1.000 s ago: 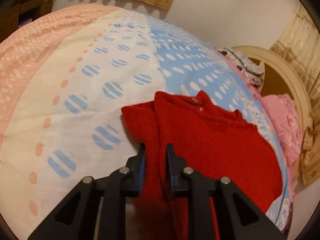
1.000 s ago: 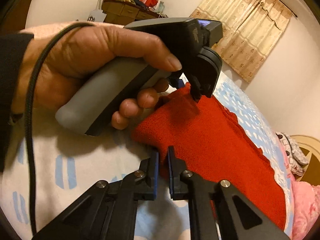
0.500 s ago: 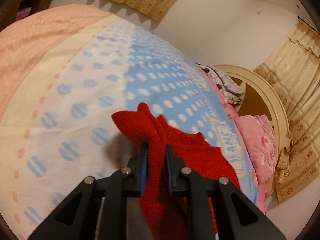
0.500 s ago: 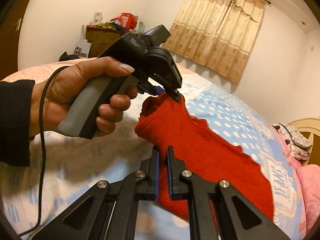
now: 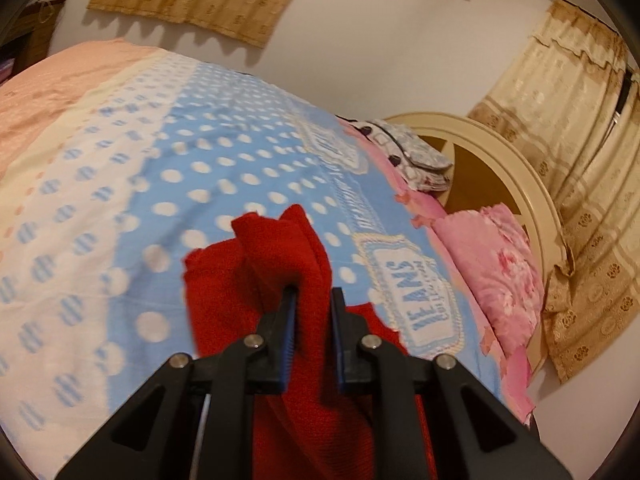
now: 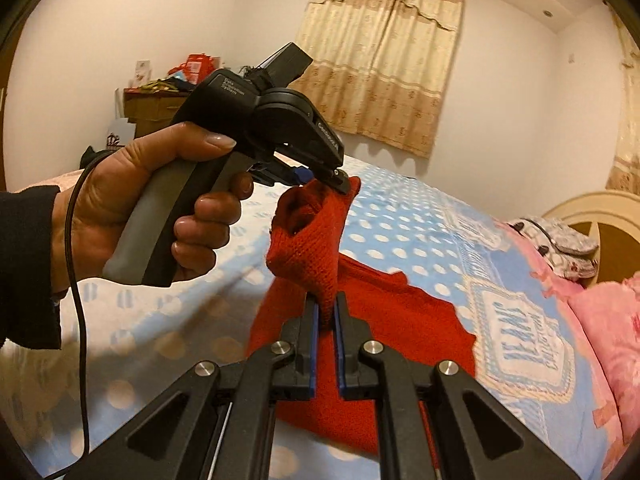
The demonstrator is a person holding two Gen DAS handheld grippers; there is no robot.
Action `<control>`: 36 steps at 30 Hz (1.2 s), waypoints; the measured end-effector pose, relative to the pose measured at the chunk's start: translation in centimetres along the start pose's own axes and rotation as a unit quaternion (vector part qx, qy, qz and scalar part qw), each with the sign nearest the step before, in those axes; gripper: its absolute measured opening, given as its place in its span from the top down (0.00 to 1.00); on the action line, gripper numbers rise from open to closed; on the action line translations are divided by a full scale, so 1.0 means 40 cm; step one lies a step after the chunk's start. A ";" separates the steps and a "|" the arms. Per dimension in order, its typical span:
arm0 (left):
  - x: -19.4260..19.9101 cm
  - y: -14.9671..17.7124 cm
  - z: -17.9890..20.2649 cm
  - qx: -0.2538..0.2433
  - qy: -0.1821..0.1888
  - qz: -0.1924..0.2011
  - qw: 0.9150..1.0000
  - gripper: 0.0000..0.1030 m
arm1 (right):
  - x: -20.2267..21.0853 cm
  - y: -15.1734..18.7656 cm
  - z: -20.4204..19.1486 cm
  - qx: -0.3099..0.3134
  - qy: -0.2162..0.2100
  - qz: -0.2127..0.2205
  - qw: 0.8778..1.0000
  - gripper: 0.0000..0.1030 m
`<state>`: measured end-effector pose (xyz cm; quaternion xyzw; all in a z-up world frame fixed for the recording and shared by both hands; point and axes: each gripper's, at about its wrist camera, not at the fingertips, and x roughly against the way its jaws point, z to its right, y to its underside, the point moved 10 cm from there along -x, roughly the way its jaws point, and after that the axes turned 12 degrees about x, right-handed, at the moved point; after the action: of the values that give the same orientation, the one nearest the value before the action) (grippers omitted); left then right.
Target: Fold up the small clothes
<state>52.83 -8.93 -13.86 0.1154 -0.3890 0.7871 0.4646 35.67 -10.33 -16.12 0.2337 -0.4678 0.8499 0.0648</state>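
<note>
Your left gripper [image 5: 313, 300] has its jaws clamped on a bunched fold of the red knit sweater [image 5: 280, 264], which stands up between them at 12 o'clock of the left wrist view. Your right gripper [image 6: 326, 308] has its jaws clenched on another edge of the same sweater [image 6: 312, 256], at 6 o'clock of the right wrist view. In that view the left gripper [image 6: 340, 178] appears at 11 o'clock, carried by your left hand [image 6: 140, 208], with the cloth stretched between the two grips. The raised part of the sweater is clear of the bed [image 5: 224, 168]; the rest of it lies on the blue dotted bedspread [image 6: 420, 240]. A pink pillow [image 5: 492, 264] rests at 3 o'clock, beside the cream headboard [image 5: 520, 168].
</note>
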 end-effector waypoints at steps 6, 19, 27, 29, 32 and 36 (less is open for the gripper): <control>-0.073 0.043 0.091 -0.033 0.000 -0.021 0.999 0.85 | 0.010 0.042 0.083 -0.038 0.005 -0.008 0.999 0.95; -0.246 0.193 0.215 -0.119 -0.037 -0.082 0.989 0.86 | 0.018 0.232 0.184 -0.139 0.001 -0.064 0.988 0.95; -0.277 0.255 0.281 -0.189 -0.069 -0.080 0.976 0.87 | 0.016 0.316 0.193 -0.204 -0.032 -0.085 0.975 0.95; -0.273 0.259 0.293 -0.202 -0.073 -0.073 0.974 0.81 | 0.010 0.338 0.197 -0.222 -0.040 -0.092 0.970 0.95; -0.235 0.253 0.288 -0.221 -0.085 -0.047 0.971 0.50 | -0.001 0.361 0.187 -0.230 -0.061 -0.107 0.965 0.94; -0.148 0.248 0.231 -0.241 -0.108 -0.002 0.964 0.41 | 0.013 0.403 0.193 -0.246 -0.063 -0.126 0.959 0.94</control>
<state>46.22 -22.01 -15.87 0.0853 -0.6153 0.6516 0.4353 32.48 -25.69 -24.71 0.3204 -0.6320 0.6775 0.1973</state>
